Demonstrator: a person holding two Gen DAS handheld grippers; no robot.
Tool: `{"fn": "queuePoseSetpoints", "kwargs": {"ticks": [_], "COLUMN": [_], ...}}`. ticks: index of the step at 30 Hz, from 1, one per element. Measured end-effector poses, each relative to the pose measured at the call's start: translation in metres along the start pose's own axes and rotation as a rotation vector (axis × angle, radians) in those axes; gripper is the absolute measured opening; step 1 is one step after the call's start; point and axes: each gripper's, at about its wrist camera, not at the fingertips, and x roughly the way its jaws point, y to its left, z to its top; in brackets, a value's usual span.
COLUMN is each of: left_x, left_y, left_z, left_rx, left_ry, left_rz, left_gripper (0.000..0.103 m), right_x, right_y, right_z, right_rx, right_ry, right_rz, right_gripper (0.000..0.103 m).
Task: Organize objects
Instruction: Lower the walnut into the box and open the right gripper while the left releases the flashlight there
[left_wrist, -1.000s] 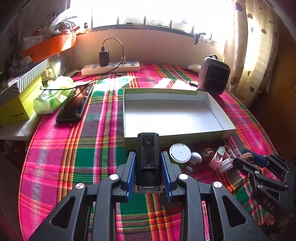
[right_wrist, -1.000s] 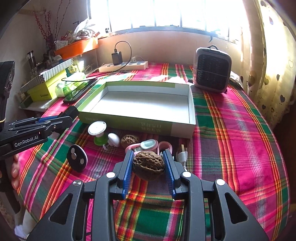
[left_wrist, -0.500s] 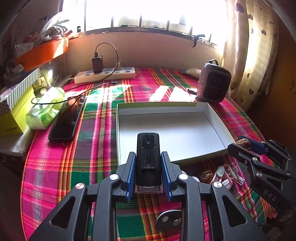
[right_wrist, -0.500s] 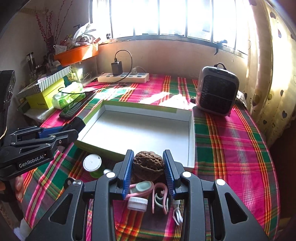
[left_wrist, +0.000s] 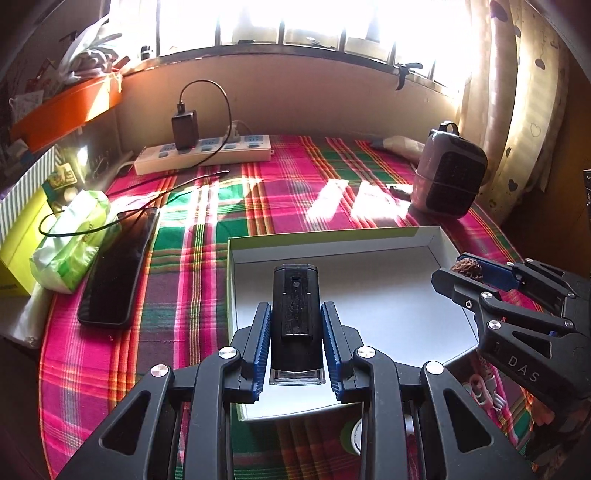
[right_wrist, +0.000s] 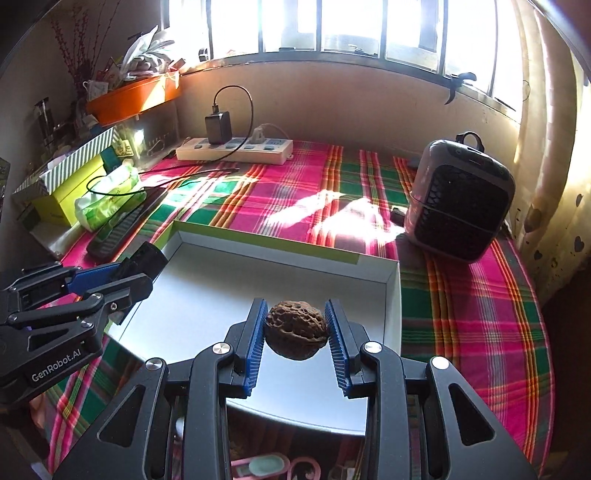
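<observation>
Two grippers hold small things over a white box on a checked cloth.

The left gripper (left_wrist: 295, 325) is squeezed tight on a black block (left_wrist: 295, 314), with both blue pads pressing its sides. It holds the block in the air above the near left part of the white box (left_wrist: 436, 236). The right gripper (right_wrist: 296, 328) is clamped on a brown walnut (right_wrist: 296, 334), held off the floor of the box, above its near right part. The box has low walls and nothing lies on the part of its floor that shows. It sits on the checked tablecloth (right_wrist: 480, 314). Behind the box on the right stands a small heater (right_wrist: 460, 206). A black phone (left_wrist: 118, 269) lies to the left of the box, near a white power strip (left_wrist: 203, 155) by the wall.
</observation>
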Motion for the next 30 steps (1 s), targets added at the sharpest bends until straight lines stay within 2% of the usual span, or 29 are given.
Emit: {"fn": "queuePoseSetpoints", "kwargs": {"ticks": [7, 16, 30], "left_x": [0.025, 0.048, 0.070], "left_y": [0.002, 0.005, 0.004], "left_z": [0.013, 0.019, 0.020], "left_rx": [0.004, 0.013, 0.019], "left_ry": [0.031, 0.066, 0.101], "left_rz": [0.007, 0.020, 0.018], "left_gripper": [0.025, 0.025, 0.025], "right_x": [0.030, 0.063, 0.082], "right_y": [-0.002, -0.002, -0.004], "right_z": [0.018, 0.023, 0.023], "right_rx": [0.011, -0.003, -0.003], "right_ry": [0.052, 0.107, 0.145], "right_rz": [-0.002, -0.034, -0.048], "right_gripper": [0.034, 0.034, 0.034]}}
